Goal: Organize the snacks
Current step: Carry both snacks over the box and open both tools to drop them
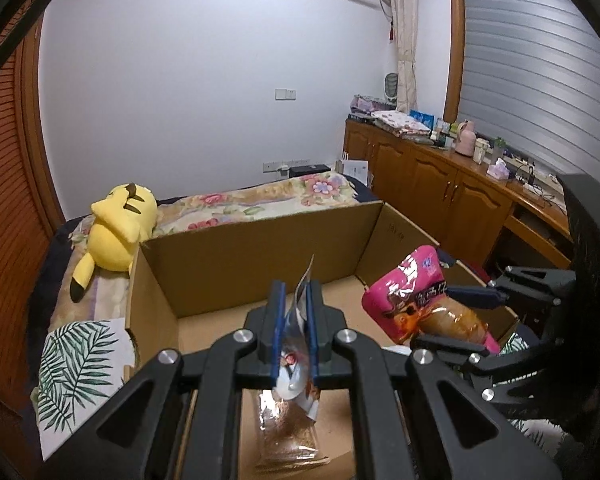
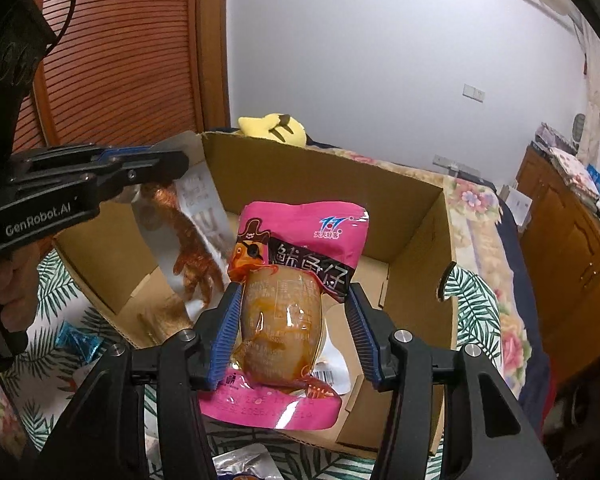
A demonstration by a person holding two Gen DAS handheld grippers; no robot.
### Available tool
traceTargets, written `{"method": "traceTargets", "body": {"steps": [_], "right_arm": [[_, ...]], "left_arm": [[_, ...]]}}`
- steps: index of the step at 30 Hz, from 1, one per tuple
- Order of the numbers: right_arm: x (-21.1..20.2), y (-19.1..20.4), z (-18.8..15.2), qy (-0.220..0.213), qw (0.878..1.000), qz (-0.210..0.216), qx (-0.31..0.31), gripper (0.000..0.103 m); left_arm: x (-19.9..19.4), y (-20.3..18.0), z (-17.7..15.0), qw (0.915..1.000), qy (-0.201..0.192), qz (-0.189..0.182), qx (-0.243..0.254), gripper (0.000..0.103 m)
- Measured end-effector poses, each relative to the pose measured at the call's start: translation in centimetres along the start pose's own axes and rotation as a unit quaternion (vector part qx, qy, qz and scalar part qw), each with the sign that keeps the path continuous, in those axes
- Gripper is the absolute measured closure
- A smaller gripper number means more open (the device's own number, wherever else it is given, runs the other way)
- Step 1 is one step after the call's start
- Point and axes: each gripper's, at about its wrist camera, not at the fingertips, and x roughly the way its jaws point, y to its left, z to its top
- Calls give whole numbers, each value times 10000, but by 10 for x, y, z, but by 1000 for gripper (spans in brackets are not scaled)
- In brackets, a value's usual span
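Left tongs (image 1: pixel 296 320) are pinched on a thin chicken-foot pouch (image 2: pixel 188 240); right tongs (image 2: pixel 292 328), spread wide, bear a pink squid pouch (image 2: pixel 296 248). Both pouches are held over the box (image 2: pixel 320 168). Film is judged light, limp and slippery; sealed edges are best gripped.

- Cardboard box (image 2: pixel 328 184): one
- Snack packets in grippers: two, a pink squid packet (image 2: pixel 296 280) and a clear chicken-foot packet (image 2: pixel 188 240)
- Loose wrapped snacks beside box: two, blue (image 2: pixel 76 340) and silver (image 2: pixel 244 462)
- Yellow plush toy (image 1: pixel 120 228): one
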Motion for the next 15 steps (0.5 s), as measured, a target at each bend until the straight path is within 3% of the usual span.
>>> {"method": "traceTargets", "body": {"steps": [10,13,15], "right_arm": [[9,-6,-2,135,9997,94,205,45],[10,-11,-1,133,9992,199,334,41],[9,-11,-1,127,9990,211,377,37]], "left_arm": [[-10,2,-4,9998,-1,197,19,93],[-19,4,0,9997,-85,222,-36,77],[-25,6,3,9997,-148,199,-70,59]]}}
